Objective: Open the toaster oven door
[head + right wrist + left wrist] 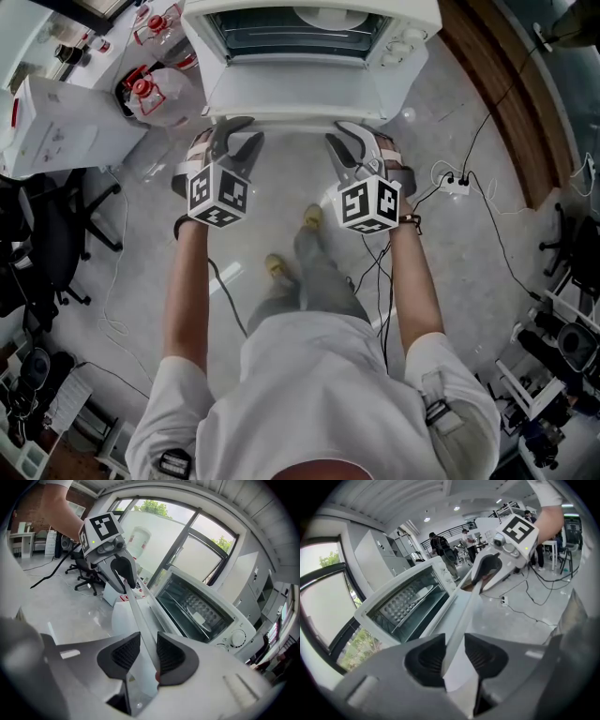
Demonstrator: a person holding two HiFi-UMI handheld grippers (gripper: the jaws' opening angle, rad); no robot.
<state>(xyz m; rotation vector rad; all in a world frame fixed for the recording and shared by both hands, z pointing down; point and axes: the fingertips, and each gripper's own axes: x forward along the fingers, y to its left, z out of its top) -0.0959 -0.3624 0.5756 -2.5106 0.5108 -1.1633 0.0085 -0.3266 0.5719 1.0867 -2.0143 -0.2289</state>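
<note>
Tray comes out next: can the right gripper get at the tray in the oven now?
Probably not yet. The door is down and the tray looks unblocked, but the right gripper has its jaws shut on the door handle and must let go first.

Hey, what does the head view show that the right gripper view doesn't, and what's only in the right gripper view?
Only the head view: the person's yellow shoes and the power strip on the floor. Only the right gripper view: the window with green trees, and how the door handle sits between the right gripper's pads. Both: the white toaster oven, its lowered door and the left gripper at the door's front edge.
</note>
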